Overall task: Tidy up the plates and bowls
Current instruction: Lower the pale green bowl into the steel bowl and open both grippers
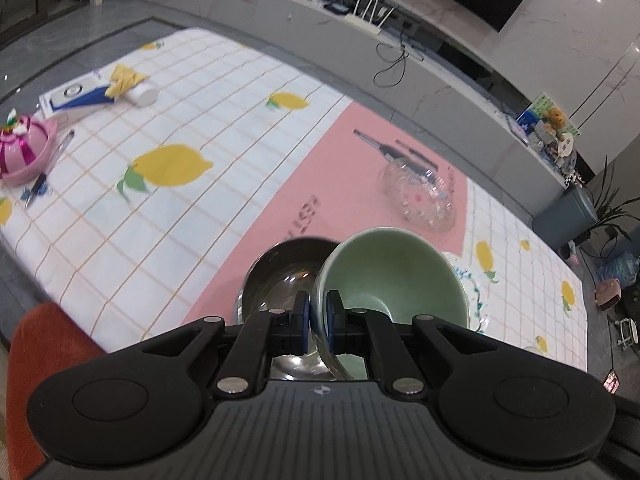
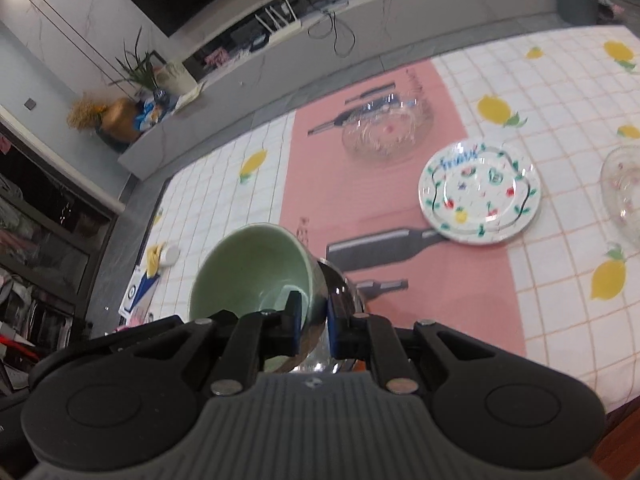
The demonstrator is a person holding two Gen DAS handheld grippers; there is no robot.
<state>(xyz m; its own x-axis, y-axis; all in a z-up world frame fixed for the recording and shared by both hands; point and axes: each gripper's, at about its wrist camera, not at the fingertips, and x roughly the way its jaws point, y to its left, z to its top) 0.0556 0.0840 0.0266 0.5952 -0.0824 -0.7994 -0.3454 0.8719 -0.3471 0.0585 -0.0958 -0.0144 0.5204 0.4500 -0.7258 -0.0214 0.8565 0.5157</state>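
Observation:
My left gripper is shut on the rim of a green bowl, with a steel bowl just left of it. My right gripper is also shut on the green bowl, one finger inside it and one outside, against the steel bowl. Both bowls are over the pink mat. A clear glass bowl stands farther back on the mat; it also shows in the right wrist view. A painted plate lies to the right of the mat.
The table has a lemon-print cloth. A pink lidded bowl, a pen, a blue-white box and a white cup sit at its far left. Another glass dish is at the right edge. An orange chair stands near me.

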